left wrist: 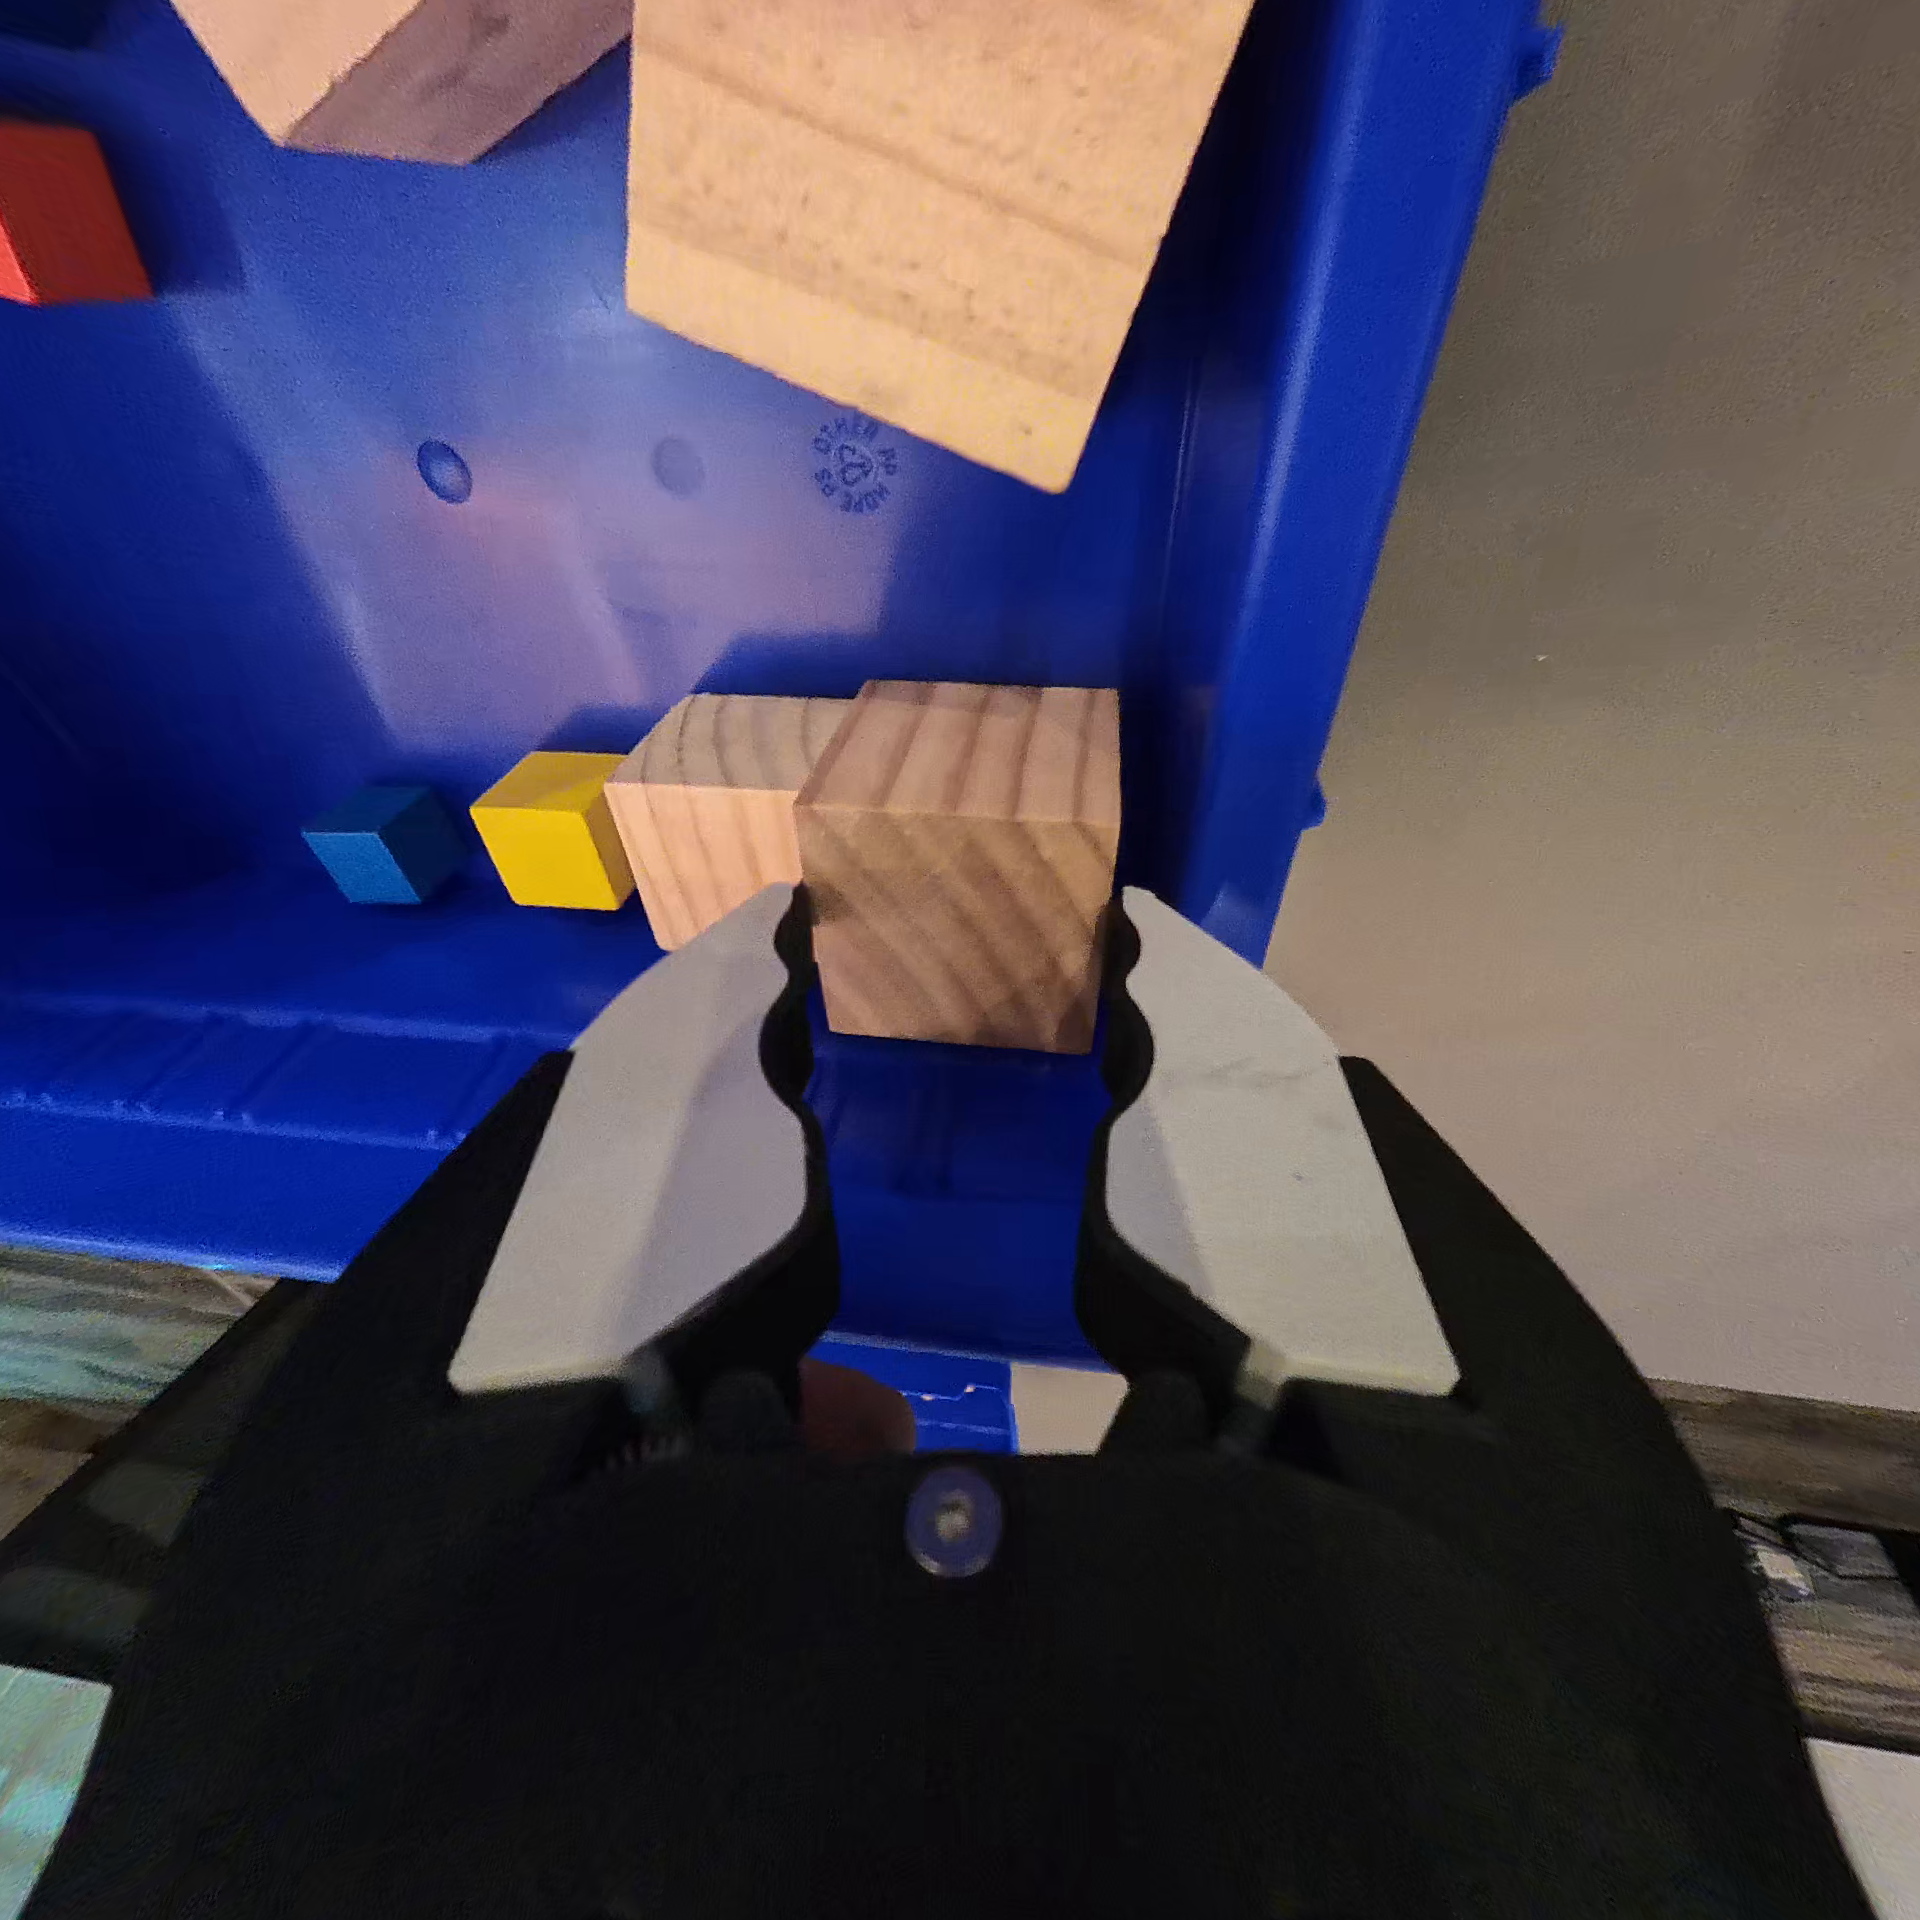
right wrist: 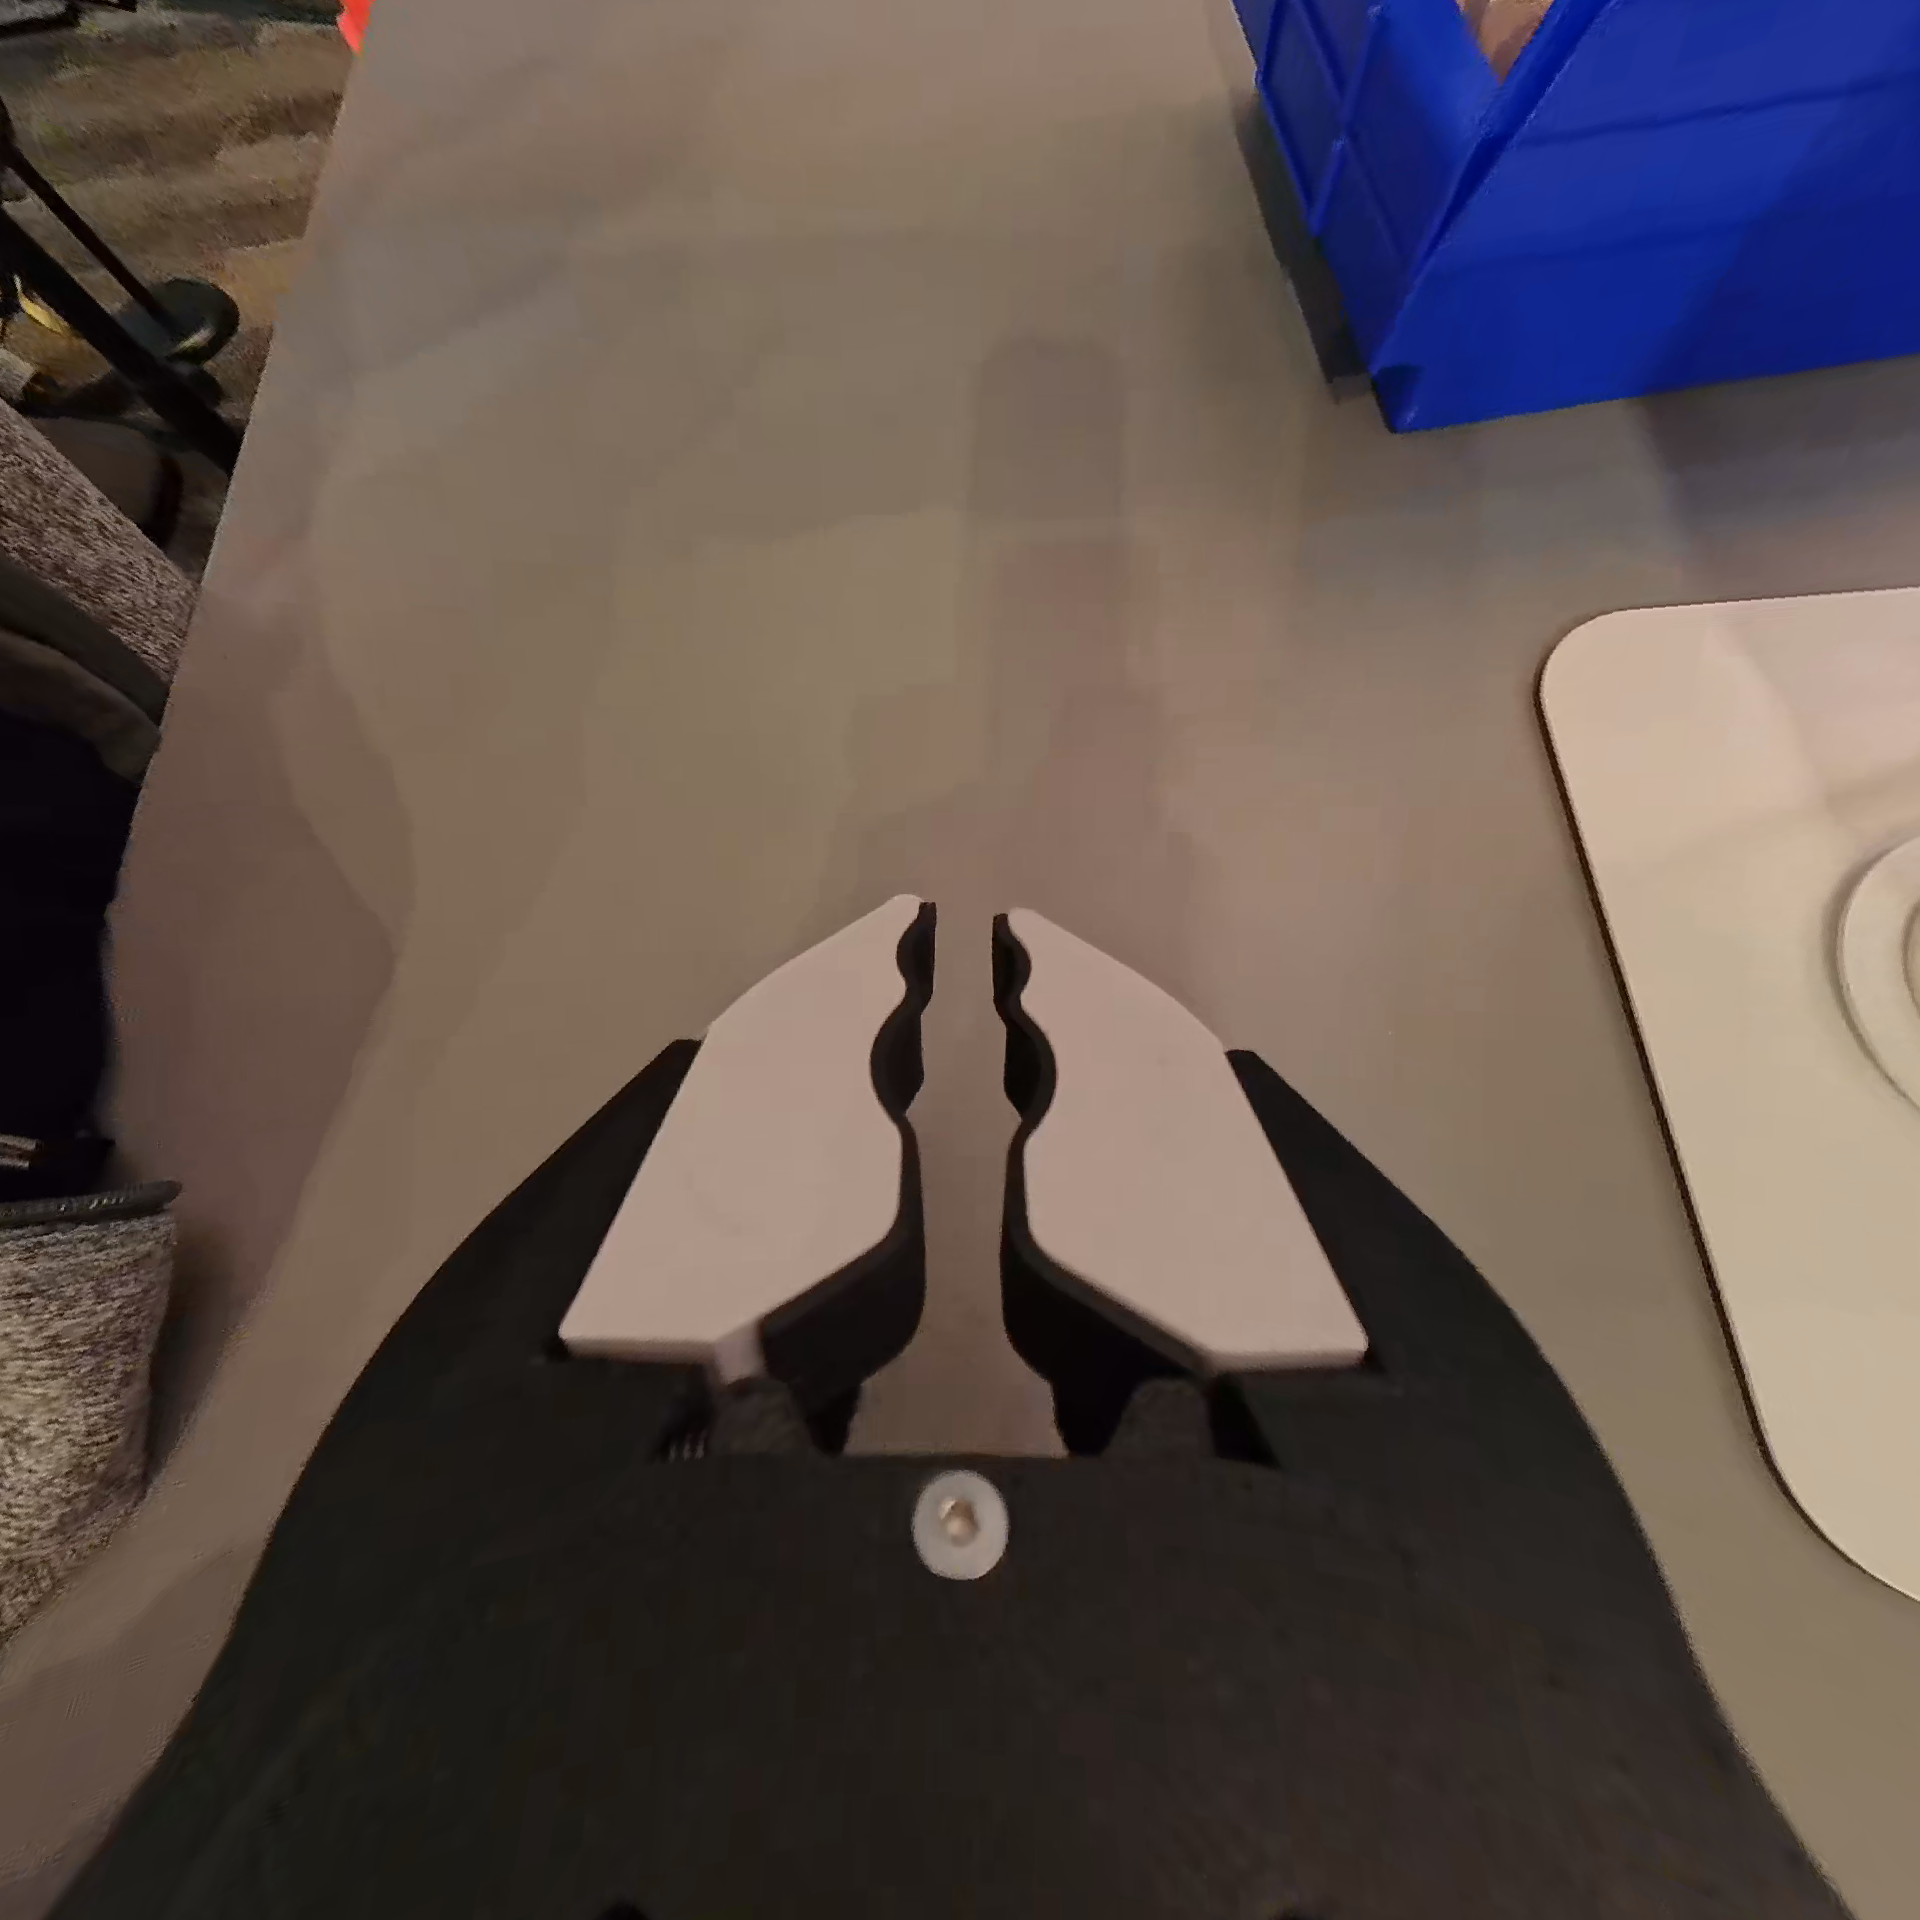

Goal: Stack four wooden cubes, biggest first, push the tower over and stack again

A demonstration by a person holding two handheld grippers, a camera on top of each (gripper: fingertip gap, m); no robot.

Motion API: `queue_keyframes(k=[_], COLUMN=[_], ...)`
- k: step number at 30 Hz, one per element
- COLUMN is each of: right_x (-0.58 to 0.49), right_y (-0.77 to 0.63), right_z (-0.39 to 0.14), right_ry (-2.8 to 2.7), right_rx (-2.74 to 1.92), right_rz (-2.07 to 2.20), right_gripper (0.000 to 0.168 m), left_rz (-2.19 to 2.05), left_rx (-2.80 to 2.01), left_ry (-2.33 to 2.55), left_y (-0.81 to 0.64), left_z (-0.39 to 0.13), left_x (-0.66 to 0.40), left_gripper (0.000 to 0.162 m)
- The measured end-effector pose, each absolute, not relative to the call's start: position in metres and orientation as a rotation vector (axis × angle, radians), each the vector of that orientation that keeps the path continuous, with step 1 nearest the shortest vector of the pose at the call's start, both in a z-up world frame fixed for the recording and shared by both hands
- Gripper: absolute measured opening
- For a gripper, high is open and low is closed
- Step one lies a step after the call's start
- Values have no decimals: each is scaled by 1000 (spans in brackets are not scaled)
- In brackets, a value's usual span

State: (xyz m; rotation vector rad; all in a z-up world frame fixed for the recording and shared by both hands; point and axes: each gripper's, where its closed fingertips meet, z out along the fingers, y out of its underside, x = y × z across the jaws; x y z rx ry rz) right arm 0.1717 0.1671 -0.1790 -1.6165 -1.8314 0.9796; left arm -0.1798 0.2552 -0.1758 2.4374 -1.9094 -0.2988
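Observation:
In the left wrist view my left gripper [left wrist: 956, 909] is shut on a mid-sized wooden cube [left wrist: 956, 862], held by its two sides inside the blue bin [left wrist: 312, 582]. A smaller pale wooden cube [left wrist: 707, 821] sits just left of and behind it. A large wooden cube [left wrist: 904, 229] lies farther in, and another wooden cube [left wrist: 416, 73] shows at the top edge. In the right wrist view my right gripper [right wrist: 964, 920] is over the bare grey table [right wrist: 727, 468], its jaws nearly together with nothing between them.
Small yellow [left wrist: 556, 831], blue [left wrist: 379, 842] and red [left wrist: 62, 208] cubes also lie in the bin. In the right wrist view the blue bin [right wrist: 1621, 208] stands at the far right and a white mat [right wrist: 1714, 831] lies at the right. A grey chair [right wrist: 73, 623] is left of the table. My right fingertips sit around 35 cm from my left ones.

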Motion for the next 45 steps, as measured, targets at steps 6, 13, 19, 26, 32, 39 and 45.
queue_keyframes(k=[6,13,19,26,32,39,45], right_x=[173,181,182,186,189,197,197], right_y=[168,179,180,183,181,183,181], right_z=[-191,-201,-208,-209,-213,-215,-218], right_ry=[-1839,-1806,-1818,-1806,-1817,-1812,-1821], right_rx=[-1628,-1642,-1635,-1628,-1623,-1623,-1627], right_rz=[997,989,994,983,990,1011,1026], right_gripper=[9,8,8,7,7,7,8], left_rz=[-279,-403,-79,142,357,-5,-587], left_rx=[2536,2776,2690,2308,2348,2645,2695], left_ry=[-1935,-2037,-2370,-2488,-2475,-2478,-2076], left_y=[261,262,188,116,107,162,244], left_z=[-174,-112,-89,-192,-201,-129,-104], left_x=[-178,-157,-58,35,63,1,-138], left_gripper=[53,52,52,52,52,69,66])
